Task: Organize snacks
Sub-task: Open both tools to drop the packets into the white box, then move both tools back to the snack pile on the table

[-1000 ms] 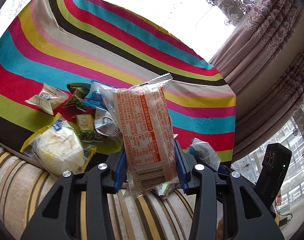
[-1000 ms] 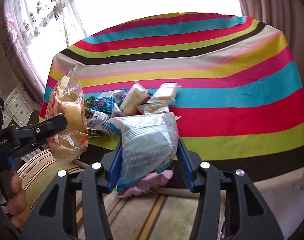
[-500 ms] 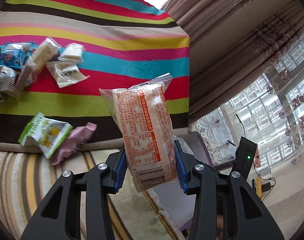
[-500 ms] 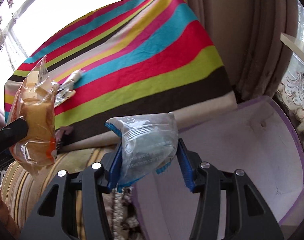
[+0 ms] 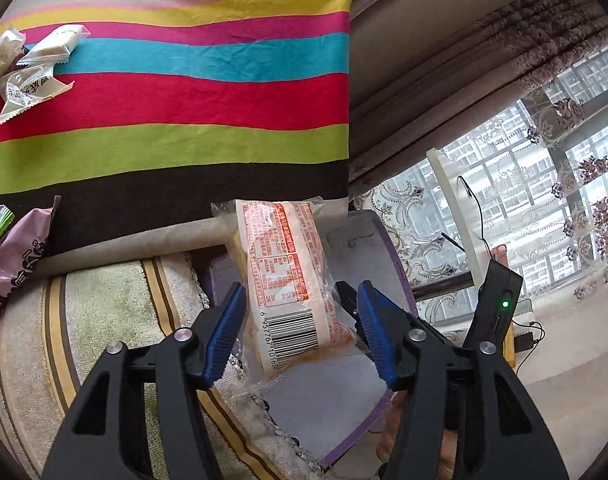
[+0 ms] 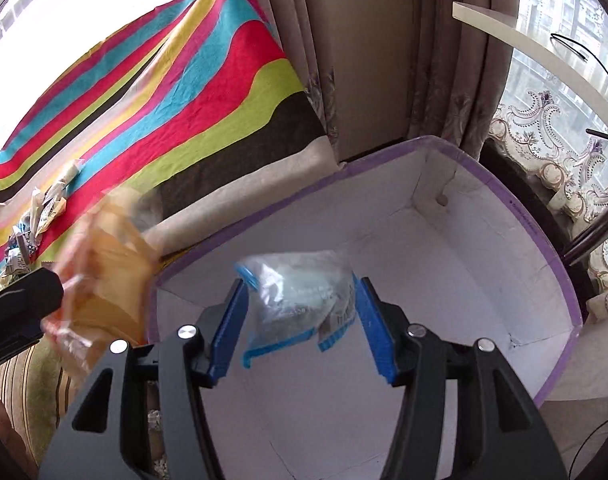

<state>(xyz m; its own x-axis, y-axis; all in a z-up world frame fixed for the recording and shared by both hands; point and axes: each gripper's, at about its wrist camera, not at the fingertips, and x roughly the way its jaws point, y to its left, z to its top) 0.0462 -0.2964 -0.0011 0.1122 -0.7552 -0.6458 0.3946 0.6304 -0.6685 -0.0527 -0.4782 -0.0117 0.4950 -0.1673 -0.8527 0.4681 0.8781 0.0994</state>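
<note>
- Snacks: the orange packet (image 5: pixel 292 292) hangs between the left tool's (image 5: pixel 300 330) jaws, which have just been opening; the pads stand clear of it.
- The blue-trimmed packet (image 6: pixel 300 300) sits loose between the right tool's (image 6: pixel 302 330) jaws, also just been opening.
- The purple-rimmed box (image 6: pixel 559 276) lies directly beneath both tools.
- Advice: spread the jaws fully, then withdraw straight upward, avoiding snagged wrappers.
</note>
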